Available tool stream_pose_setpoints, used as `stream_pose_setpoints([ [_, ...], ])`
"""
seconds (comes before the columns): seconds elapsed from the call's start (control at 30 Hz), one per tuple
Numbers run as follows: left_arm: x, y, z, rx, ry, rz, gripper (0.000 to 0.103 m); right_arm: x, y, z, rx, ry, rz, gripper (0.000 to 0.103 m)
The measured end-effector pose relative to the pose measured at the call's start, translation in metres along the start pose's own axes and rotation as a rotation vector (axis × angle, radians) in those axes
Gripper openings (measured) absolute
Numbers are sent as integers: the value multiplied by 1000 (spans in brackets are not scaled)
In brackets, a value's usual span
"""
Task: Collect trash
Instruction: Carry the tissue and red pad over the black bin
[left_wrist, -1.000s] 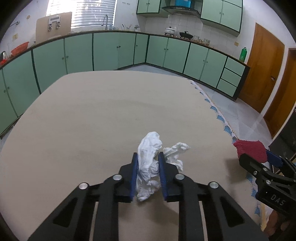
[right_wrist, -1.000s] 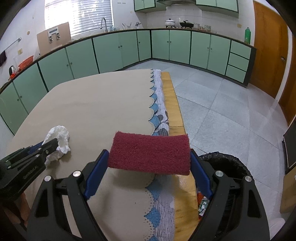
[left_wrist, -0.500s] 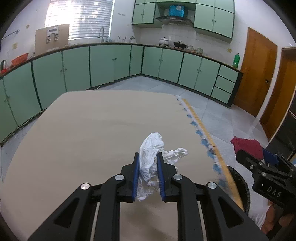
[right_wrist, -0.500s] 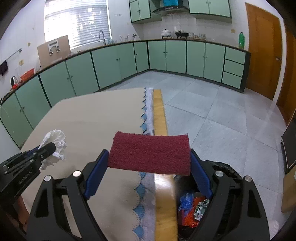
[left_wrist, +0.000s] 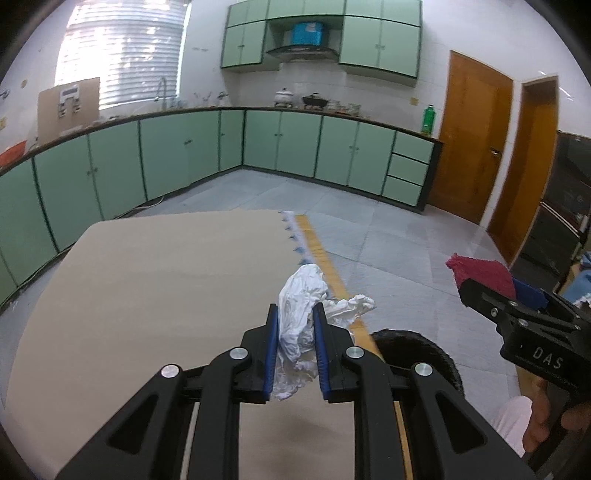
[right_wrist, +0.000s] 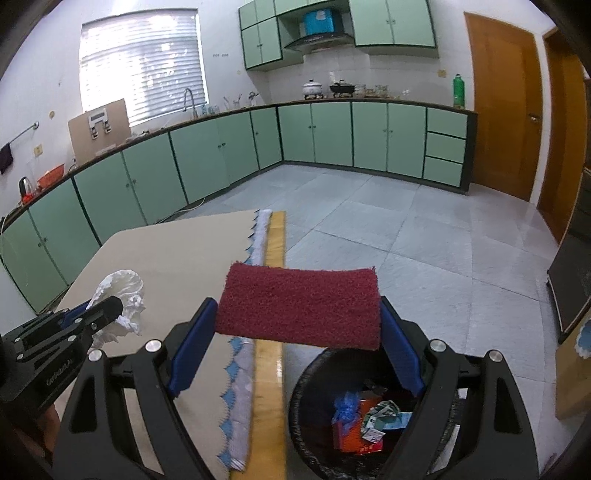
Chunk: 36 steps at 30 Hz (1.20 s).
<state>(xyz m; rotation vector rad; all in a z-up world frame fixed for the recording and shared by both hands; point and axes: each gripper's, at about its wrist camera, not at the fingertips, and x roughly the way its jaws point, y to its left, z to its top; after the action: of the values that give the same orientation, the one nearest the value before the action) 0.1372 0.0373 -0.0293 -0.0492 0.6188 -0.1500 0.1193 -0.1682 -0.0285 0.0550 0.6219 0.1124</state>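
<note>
The left gripper (left_wrist: 294, 349) is clamped on a crumpled white tissue (left_wrist: 301, 299), which sticks out past the blue pads above the table (left_wrist: 147, 280) near its edge. The right gripper (right_wrist: 297, 345) squeezes a dark red scouring pad (right_wrist: 301, 306) end to end between its fingers, seemingly over the black trash bin (right_wrist: 310, 373), which holds wrappers.

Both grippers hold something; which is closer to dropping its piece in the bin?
Probably the right gripper: its red scrub pad hangs near the bin opening, while the left gripper's tissue is above the table.
</note>
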Motion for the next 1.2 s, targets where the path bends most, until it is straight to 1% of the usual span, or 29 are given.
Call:
stream_pose_setpoints([
  [0.37, -1, -56, 4, 81, -13, -88, 18, -38, -57, -10, 44, -40, -93, 82],
  [0.63, 6, -100, 6, 137, -7, -165, 18, -52, -96, -22, 95, -47, -170, 82],
  [0.8, 14, -124, 1, 159, 3, -208, 18, -58, -117, -31, 117, -40, -208, 82],
  [0.97, 27, -143, -6, 178, 26, -250, 18, -55, -130, -40, 131, -25, -238, 82],
  [1.2, 67, -168, -19, 206, 89, -293, 18, -34, -153, -62, 155, 32, -277, 82],
])
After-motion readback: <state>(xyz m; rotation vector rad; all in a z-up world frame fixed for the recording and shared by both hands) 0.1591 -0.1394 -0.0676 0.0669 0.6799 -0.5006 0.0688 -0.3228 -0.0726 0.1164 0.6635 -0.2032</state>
